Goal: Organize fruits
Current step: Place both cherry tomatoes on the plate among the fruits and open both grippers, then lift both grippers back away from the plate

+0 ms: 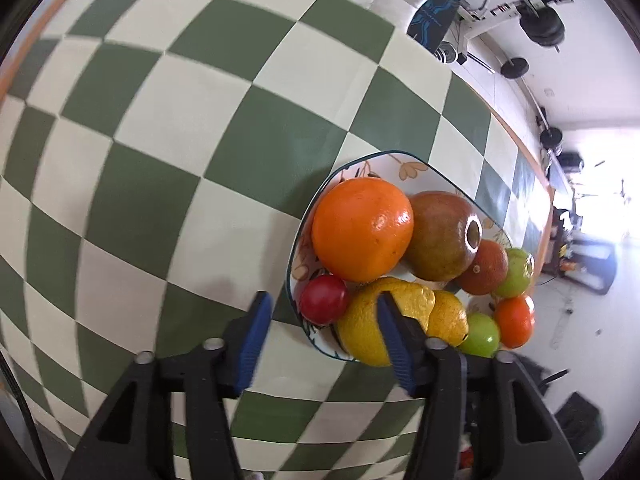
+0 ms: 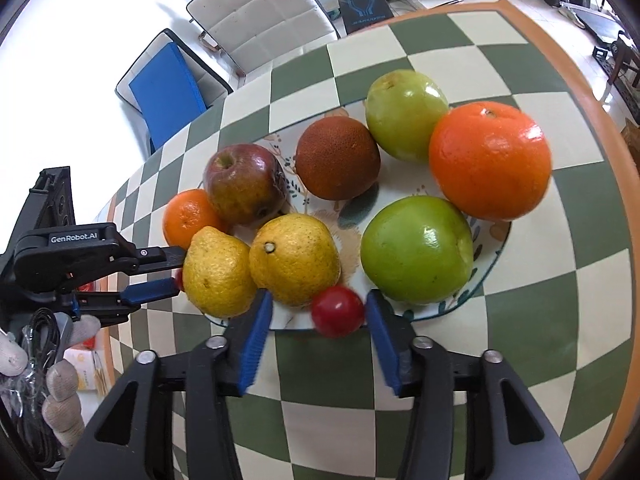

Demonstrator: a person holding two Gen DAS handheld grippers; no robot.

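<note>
A floral plate (image 2: 404,196) on the checkered table holds several fruits: two green apples (image 2: 416,248), a big orange (image 2: 490,160), a brown fruit (image 2: 338,158), a red apple (image 2: 244,182), a mandarin (image 2: 186,216) and two lemons (image 2: 294,258). A small red fruit (image 2: 338,310) lies at the plate's near rim between the fingers of my right gripper (image 2: 318,316), which stands open, its pads not pressing it. My left gripper (image 1: 324,320) is open at the plate's (image 1: 400,164) side, around another small red fruit (image 1: 323,304) beside a lemon (image 1: 372,324). It also shows in the right wrist view, left gripper (image 2: 166,274).
The green-and-cream checkered table (image 2: 520,320) has an orange border. A white chair (image 2: 260,12) and a blue-cushioned seat (image 2: 168,84) stand beyond its far edge. Gloved fingers (image 2: 60,396) hold the left gripper at the lower left. Exercise gear sits on the floor behind.
</note>
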